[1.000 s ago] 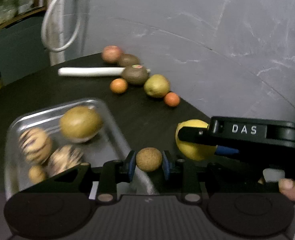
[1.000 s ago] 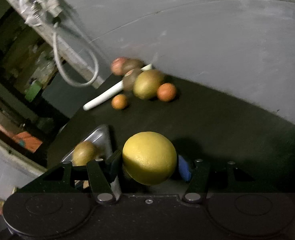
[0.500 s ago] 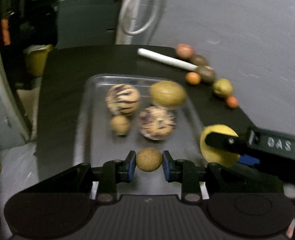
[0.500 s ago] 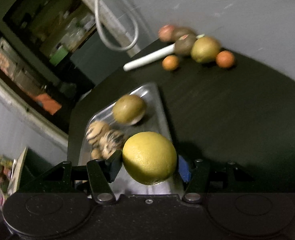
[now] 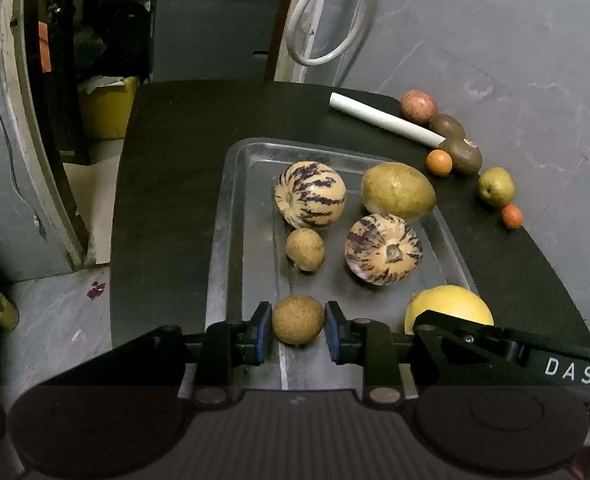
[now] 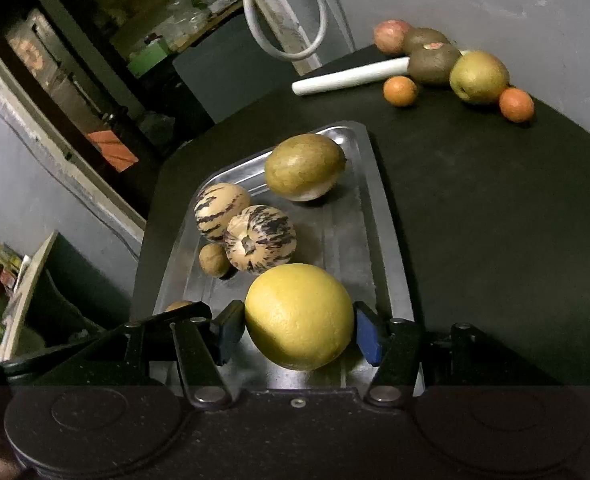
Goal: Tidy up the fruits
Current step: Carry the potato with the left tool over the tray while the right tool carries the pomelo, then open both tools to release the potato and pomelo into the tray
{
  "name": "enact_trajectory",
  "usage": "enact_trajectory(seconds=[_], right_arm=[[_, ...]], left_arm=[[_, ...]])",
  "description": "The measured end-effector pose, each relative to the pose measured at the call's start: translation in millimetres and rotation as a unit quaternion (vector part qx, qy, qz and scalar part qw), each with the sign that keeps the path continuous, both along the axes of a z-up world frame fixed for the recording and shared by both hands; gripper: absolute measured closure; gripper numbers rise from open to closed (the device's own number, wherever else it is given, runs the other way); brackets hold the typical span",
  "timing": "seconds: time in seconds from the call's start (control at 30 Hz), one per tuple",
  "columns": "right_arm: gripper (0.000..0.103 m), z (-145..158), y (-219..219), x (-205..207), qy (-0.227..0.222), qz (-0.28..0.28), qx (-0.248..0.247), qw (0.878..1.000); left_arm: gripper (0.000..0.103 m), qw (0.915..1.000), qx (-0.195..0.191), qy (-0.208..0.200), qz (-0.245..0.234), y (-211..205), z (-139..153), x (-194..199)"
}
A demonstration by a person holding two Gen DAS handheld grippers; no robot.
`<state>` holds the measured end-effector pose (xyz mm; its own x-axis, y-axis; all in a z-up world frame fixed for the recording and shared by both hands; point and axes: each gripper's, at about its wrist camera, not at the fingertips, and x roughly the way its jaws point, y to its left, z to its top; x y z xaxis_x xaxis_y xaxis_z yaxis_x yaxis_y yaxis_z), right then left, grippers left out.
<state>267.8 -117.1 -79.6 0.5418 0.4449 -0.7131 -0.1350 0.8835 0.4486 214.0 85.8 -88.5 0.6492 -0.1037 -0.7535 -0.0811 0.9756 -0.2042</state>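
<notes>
My left gripper (image 5: pixel 298 330) is shut on a small brown round fruit (image 5: pixel 298 319), held over the near end of a metal tray (image 5: pixel 239 216). My right gripper (image 6: pixel 299 326) is shut on a large yellow citrus (image 6: pixel 300 316), also over the tray's near end (image 6: pixel 391 280); the citrus shows in the left wrist view (image 5: pixel 449 304). In the tray lie two striped melons (image 5: pixel 310 194) (image 5: pixel 383 250), a green-brown oval fruit (image 5: pixel 397 191) and a small brown fruit (image 5: pixel 305 249).
On the black table (image 5: pixel 167 200) beyond the tray lie a white tube (image 5: pixel 383 119), a reddish fruit (image 5: pixel 417 106), two kiwis (image 5: pixel 461 154), two small oranges (image 5: pixel 439 162), and a green pear (image 5: pixel 496 186). A grey wall stands behind. The table's left edge drops to the floor.
Both grippers have swung left from the loose fruit to above the tray, each still holding its fruit. The tray now lies straight ahead of both.
</notes>
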Motion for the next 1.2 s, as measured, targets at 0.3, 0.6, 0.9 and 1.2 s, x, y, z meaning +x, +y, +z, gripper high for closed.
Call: enact_trajectory(seconds=[0.3, 0.6, 0.9, 1.2], right_arm=[[0.042, 2, 6, -1, -0.011, 0.018, -0.019, 1.0], [0.027, 10, 5, -17, -0.043, 0.032, -0.048, 0.997], [0.01, 43, 6, -53, -0.109, 0.053, -0.068, 0.99], [0.001, 63, -5, -87, -0.131, 0.058, -0.093, 0.985]], left_arm=[[0.069, 1.0, -0.005, 0.005, -0.005, -1, -2, -1], [0.045, 0.9996, -0.023, 0.001, 0.015, 6, 8, -14], [0.012, 0.9988, -0.024, -0.027, 0.033, 9, 35, -43], [0.001, 0.9996, -0.007, -0.023, 0.017, 5, 50, -74]])
